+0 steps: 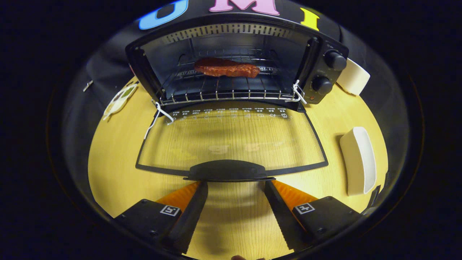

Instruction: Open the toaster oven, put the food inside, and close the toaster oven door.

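Food (226, 67) on rack (223, 88) inside toaster oven (325, 72), lowered door (231, 141) before it.

Bright overhead light on the wooden surface (115, 169), soft reflections on the open glass door (231, 141), dim toaster oven (231, 65) interior, strong fisheye bending at edges, tongs (234, 187) parted, sharp focus

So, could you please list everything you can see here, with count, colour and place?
oven: one, black, far end of table, open
door: one, glass, black frame, lying flat ahead of the jaws
handle: one, black, just ahead of the fingertips
steak: one, reddish brown, on the oven rack
dishes: two, white, right of the oven and door
plate: one, white and green, left of the oven
table: one, light wood
gripper: one, jaws open, holding nothing
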